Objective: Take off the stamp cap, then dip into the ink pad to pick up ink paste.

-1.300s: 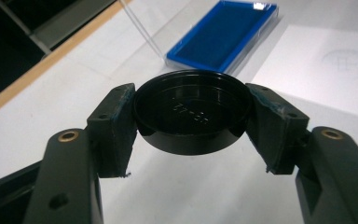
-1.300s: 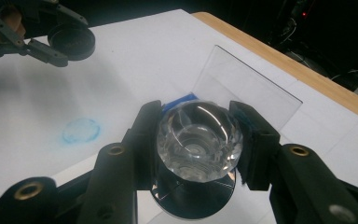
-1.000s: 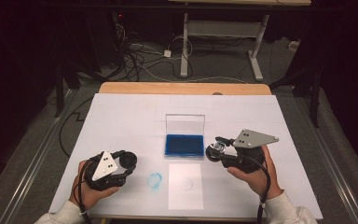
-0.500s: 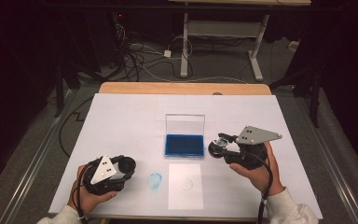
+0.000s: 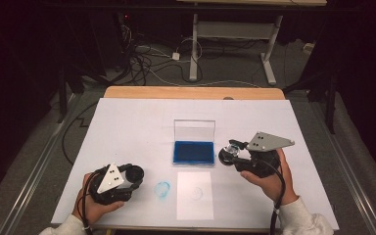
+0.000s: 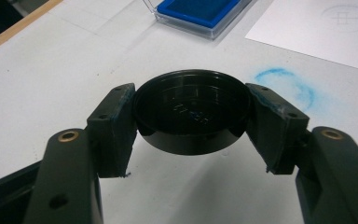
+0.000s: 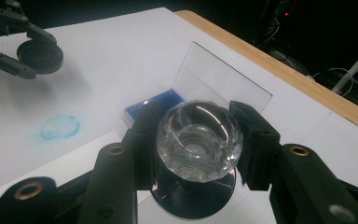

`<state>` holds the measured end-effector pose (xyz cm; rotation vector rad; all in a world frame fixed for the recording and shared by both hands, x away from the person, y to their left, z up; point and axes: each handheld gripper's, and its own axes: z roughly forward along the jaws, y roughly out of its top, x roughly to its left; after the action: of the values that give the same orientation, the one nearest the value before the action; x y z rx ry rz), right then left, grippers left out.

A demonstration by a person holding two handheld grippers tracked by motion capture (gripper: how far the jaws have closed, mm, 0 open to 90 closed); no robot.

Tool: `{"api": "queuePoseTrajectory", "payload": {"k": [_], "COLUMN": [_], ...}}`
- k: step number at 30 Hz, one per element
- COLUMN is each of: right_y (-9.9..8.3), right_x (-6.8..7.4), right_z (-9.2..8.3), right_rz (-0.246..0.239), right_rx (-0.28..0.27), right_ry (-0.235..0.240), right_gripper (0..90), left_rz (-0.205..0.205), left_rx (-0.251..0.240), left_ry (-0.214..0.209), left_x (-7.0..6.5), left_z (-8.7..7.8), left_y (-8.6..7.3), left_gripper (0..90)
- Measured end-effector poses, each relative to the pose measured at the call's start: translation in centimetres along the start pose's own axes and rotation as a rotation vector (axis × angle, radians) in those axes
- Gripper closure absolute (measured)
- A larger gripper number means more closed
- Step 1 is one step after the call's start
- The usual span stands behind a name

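Left gripper view: left gripper (image 6: 191, 116) pinches round black glossy cap (image 6: 192, 109); right gripper (image 7: 196, 140) clamps faceted clear glass stamp (image 7: 198, 140), near blue ink pad (image 5: 193, 151).

Ink pad case (image 5: 194, 152) sits mid-table (image 5: 127, 122), paper sheet (image 5: 195, 195) right in front by the near edge, ink ring smudge (image 5: 162, 190) just left of it.

Stamp base (image 7: 193, 198) behind crystal knob (image 7: 196, 140)
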<state>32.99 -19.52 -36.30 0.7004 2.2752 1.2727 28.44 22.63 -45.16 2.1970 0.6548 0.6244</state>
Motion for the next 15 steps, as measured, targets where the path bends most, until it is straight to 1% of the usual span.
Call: {"api": "queuePoseTrajectory", "payload": {"k": [4,6,10,13,15], "right_y": [0.1,0.0,-0.2,0.0,0.2], "right_x": [0.1,0.1,0.1,0.4,0.5], "right_z": [0.2,0.4,1.0,1.6,2.2], "right_rz": [0.001,-0.003,0.004,0.007,0.012], "right_rx": [-0.002,0.006,0.017,0.011,0.001], "right_ry": [0.008,0.011,0.019,0.029,0.026], "right_gripper": [56.6,56.7,56.7,56.7,56.7], "left_rz": [-0.002,-0.002,-0.001,-0.003,0.005], "left_rx": [0.003,-0.001,0.009,0.007,0.013], "left_ry": [-0.003,-0.004,0.002,0.004,0.001], "left_x": [0.0,0.1,-0.1,-0.2,-0.3], "left_z": [0.0,0.0,0.1,0.0,0.0], "left_y": [0.0,0.0,-0.1,-0.1,0.0], "left_gripper": [36.4,36.4,36.4,36.5,36.4]}}
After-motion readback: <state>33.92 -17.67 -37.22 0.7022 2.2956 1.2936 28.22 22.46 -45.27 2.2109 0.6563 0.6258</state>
